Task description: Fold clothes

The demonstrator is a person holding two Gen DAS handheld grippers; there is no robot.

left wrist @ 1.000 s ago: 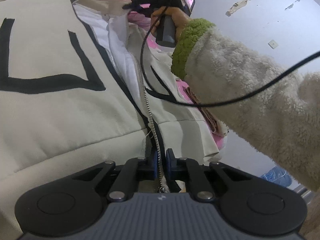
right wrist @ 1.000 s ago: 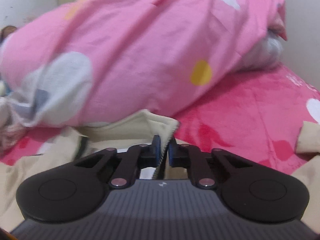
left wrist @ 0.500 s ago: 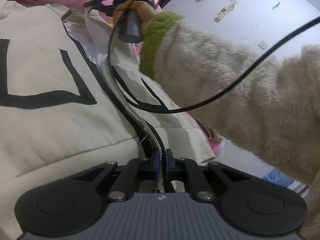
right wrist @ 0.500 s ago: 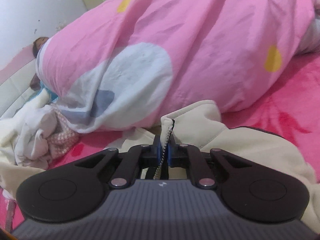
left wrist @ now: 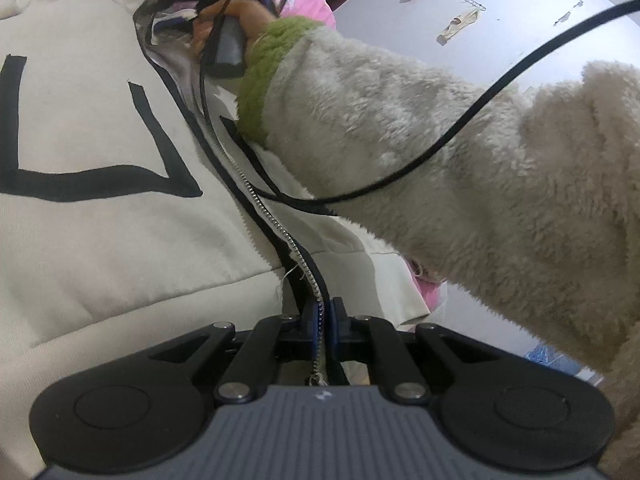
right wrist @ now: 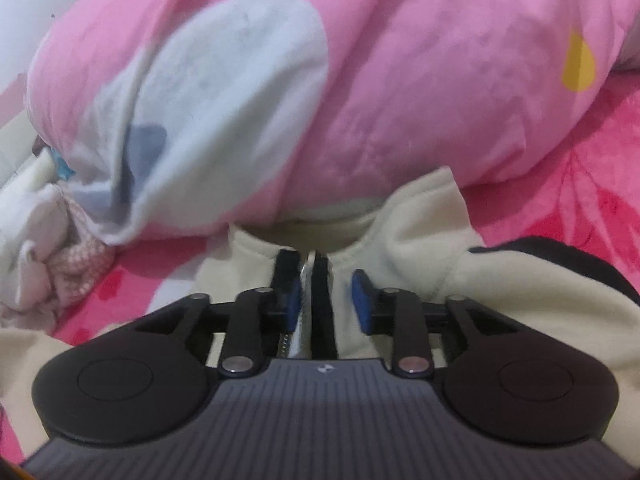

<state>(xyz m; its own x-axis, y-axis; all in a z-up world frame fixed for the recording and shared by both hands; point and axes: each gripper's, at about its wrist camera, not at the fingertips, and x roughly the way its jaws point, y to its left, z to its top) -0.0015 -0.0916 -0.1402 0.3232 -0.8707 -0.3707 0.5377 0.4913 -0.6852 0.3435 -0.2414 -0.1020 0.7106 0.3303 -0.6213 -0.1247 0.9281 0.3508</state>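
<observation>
Two grippers work one cream jacket [left wrist: 100, 240] spread on the bed. Left gripper [left wrist: 321, 318] clenched on the zipper [left wrist: 280, 236] at the hem, jacket stretching ahead and to its left. Right gripper [right wrist: 326, 300], held in a hand [left wrist: 236, 16] with a fleece sleeve [left wrist: 400, 140], jaws opening at the collar [right wrist: 400, 216]; zipper edge between them, right pad clear. Pink quilt [right wrist: 360, 80] just beyond.
</observation>
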